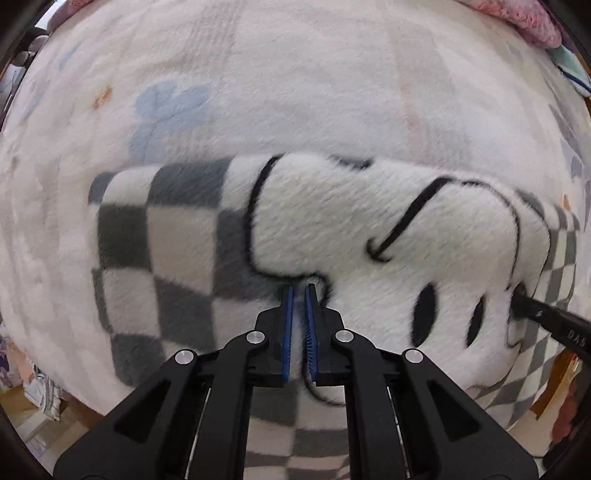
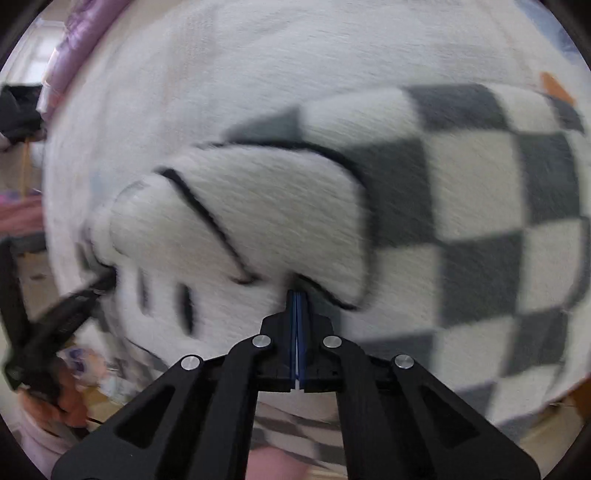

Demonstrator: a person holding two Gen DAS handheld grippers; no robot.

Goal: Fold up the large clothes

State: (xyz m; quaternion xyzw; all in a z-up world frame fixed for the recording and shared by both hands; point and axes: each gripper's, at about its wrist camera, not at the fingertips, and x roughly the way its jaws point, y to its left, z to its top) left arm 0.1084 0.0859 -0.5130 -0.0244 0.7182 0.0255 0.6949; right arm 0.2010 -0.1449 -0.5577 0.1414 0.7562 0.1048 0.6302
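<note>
Both claws were pinching the fuzzy checkered garment (image 1: 192, 236): left gripper (image 1: 299, 291) clamped narrow on fabric bunched between its pads, right gripper (image 2: 297, 295) squeezed fully together on its edge, garment spread ahead over the pale blanket (image 1: 295, 92).

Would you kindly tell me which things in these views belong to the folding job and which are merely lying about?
Job:
- checkered fleece, folded on the bed
- left gripper, shut on the fleece
- right gripper, shut on the fleece

Lying about:
- pale bedspread underneath
- pink knit at the far edge
- purple cloth at the bed's edge
</note>
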